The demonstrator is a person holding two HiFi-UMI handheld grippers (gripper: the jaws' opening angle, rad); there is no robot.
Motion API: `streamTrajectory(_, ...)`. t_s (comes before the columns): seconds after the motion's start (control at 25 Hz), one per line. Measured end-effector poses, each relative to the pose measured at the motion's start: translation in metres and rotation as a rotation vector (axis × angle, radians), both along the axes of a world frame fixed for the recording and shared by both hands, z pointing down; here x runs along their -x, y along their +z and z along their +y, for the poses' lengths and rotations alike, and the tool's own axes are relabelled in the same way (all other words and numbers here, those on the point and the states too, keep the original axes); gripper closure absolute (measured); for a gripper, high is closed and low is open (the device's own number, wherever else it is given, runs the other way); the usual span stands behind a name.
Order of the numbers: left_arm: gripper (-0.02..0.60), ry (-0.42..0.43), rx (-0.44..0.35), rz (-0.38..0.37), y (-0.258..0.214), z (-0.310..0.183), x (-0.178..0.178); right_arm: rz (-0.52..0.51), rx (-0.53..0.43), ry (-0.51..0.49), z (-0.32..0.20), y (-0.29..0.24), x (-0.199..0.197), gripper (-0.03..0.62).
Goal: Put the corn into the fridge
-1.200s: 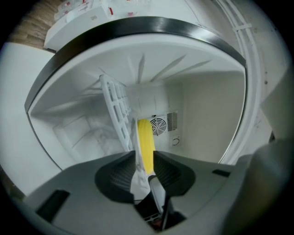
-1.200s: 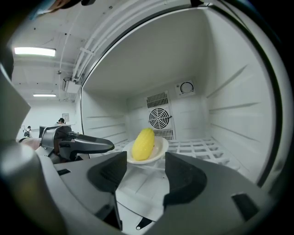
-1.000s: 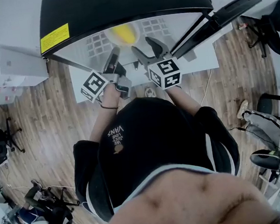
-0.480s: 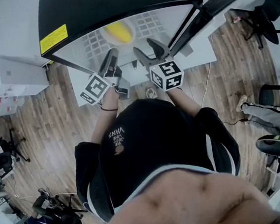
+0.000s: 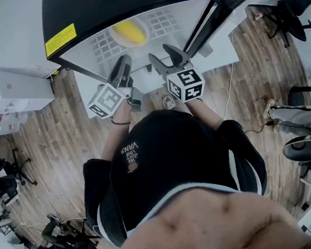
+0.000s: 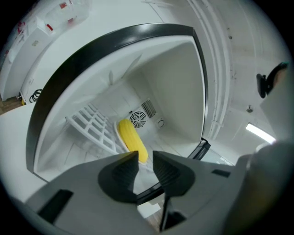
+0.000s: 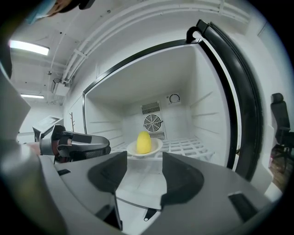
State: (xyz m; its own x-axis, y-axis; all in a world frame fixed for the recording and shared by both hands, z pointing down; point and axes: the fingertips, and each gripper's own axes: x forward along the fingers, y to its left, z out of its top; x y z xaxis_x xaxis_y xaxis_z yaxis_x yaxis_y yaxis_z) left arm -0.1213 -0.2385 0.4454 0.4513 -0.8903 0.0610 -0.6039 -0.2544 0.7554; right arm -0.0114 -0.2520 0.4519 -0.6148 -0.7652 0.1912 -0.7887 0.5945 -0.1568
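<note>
Two claws hang empty in front of the open fridge [image 5: 126, 2], with the corn [image 5: 130, 33] already inside. Over the past second both have eased a little way back from the opening, and the cob has not stirred.

It lies on a small white plate [image 7: 156, 148] that sits on the white wire shelf [image 7: 193, 146], deep in the compartment and just in front of the round fan grille [image 7: 152, 123]. The left gripper view shows it the same way, a yellow cob [image 6: 133, 140] well beyond the fingertips and touched by neither tool.

The left claw [image 6: 145, 158] shows only a slim gap between its jaws, with nothing in it. The right claw [image 7: 144, 160] is spread wider and is just as bare, with the corn [image 7: 144, 142] framed far off between its jaws. From overhead, the left claw [image 5: 122, 61] and right claw [image 5: 163, 54] sit side by side at the threshold, clear of the shelf, and the door's dark edge [image 5: 210, 16] is swung out to the person's right.

The retreat suggests the placing itself is over and the corn has been delivered. Only shutting the door may remain, a step the task does not name.
</note>
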Motion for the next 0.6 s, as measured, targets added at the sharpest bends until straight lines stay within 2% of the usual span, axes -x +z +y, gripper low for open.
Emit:
streamTrajectory(0.24,0.48,0.036,-0.039,-0.087,-0.001,0.009,-0.002,-0.001,0.009,0.011,0.01,0.003,0.002,0.349)
streamTrajectory(0.6,0.486,0.073,-0.05,-0.183,0.007,0.02,-0.002,-0.003,0.016,0.043,0.021,0.007,-0.001,0.365)
